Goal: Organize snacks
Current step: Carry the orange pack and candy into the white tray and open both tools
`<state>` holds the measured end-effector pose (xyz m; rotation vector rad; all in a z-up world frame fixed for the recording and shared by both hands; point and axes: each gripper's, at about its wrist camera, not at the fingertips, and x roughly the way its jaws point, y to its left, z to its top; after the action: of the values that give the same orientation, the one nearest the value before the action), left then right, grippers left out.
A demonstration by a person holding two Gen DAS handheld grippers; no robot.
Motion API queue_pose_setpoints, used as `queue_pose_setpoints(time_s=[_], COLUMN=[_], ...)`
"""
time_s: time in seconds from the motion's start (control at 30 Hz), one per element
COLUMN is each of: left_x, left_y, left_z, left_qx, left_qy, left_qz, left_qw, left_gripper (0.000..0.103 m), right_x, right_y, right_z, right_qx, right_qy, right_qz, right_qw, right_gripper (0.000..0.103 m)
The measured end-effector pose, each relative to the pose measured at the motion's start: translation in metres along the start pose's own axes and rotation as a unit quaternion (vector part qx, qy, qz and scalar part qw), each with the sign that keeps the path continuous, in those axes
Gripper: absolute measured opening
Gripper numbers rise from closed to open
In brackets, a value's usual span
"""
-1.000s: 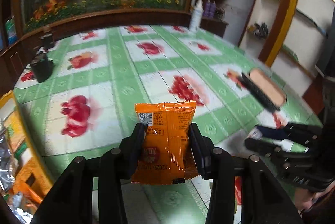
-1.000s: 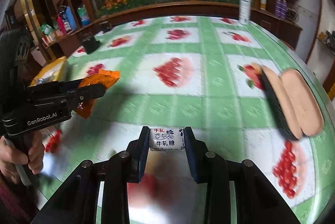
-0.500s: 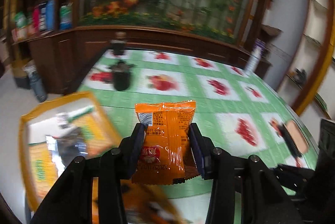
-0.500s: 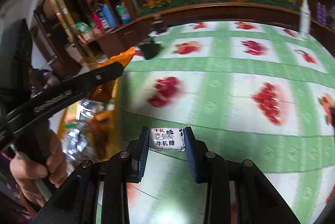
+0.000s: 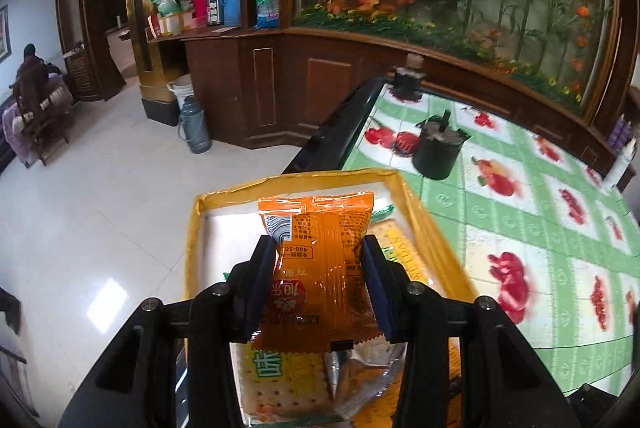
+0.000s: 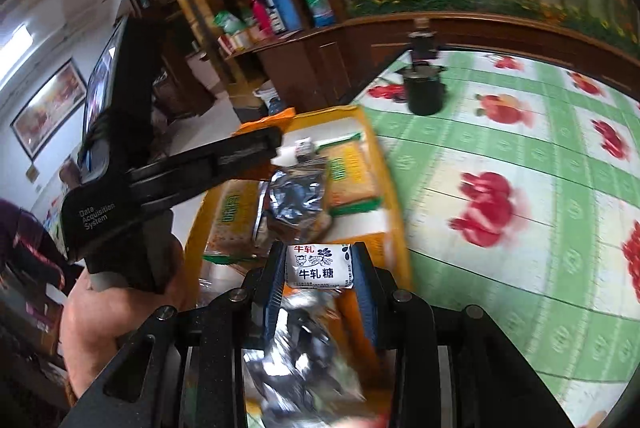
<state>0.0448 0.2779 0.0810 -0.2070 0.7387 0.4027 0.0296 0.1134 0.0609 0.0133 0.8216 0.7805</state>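
Orange snack packet (image 5: 318,268) is clamped in the left tool (image 5: 318,286) and white candy (image 6: 319,267) in the right tool (image 6: 319,268); both have swung off the green surface (image 5: 520,228) and now hang over the yellow box (image 5: 424,228) at its left edge, ready to drop.

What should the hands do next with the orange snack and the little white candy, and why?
Probably lower both a little and let go. The left gripper holds the orange packet and the right gripper holds the white candy, both already above the yellow box where other snacks lie.
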Motion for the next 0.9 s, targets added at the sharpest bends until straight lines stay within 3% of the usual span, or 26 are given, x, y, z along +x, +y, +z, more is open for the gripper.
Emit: queue_pose_setpoints(time_s=[0.13, 0.37, 0.43, 0.5, 0.53, 0.9], left_x=[0.004, 0.007, 0.007, 0.009, 0.009, 0.008], left_y=[0.001, 0.001, 0.002, 0.003, 0.003, 0.003], left_z=[-0.004, -0.006, -0.005, -0.005, -0.005, -0.004], left_qx=[0.005, -0.001, -0.003, -0.007, -0.009, -0.015], left_qy=[0.009, 0.016, 0.018, 0.021, 0.021, 0.016], left_qz=[0.013, 0.015, 0.016, 0.015, 0.014, 0.010], left_qw=[0.9999, 0.9998, 0.9997, 0.9996, 0.9996, 0.9997], left_gripper=[0.043, 0.044, 0.047, 0.049, 0.049, 0.062], right_x=[0.023, 0.029, 0.025, 0.021, 0.017, -0.026], right_y=[0.011, 0.008, 0.008, 0.004, 0.002, -0.032], right_z=[0.000, -0.006, -0.004, -0.002, -0.001, 0.003], right_qx=[-0.017, -0.039, -0.038, -0.035, -0.033, 0.021], right_qy=[0.012, 0.004, -0.002, -0.009, -0.016, -0.061], right_qz=[-0.015, -0.028, -0.030, -0.026, -0.023, -0.009], right_qw=[1.000, 0.999, 0.999, 0.999, 0.999, 0.998], right_gripper=[0.036, 0.037, 0.040, 0.059, 0.061, 0.063])
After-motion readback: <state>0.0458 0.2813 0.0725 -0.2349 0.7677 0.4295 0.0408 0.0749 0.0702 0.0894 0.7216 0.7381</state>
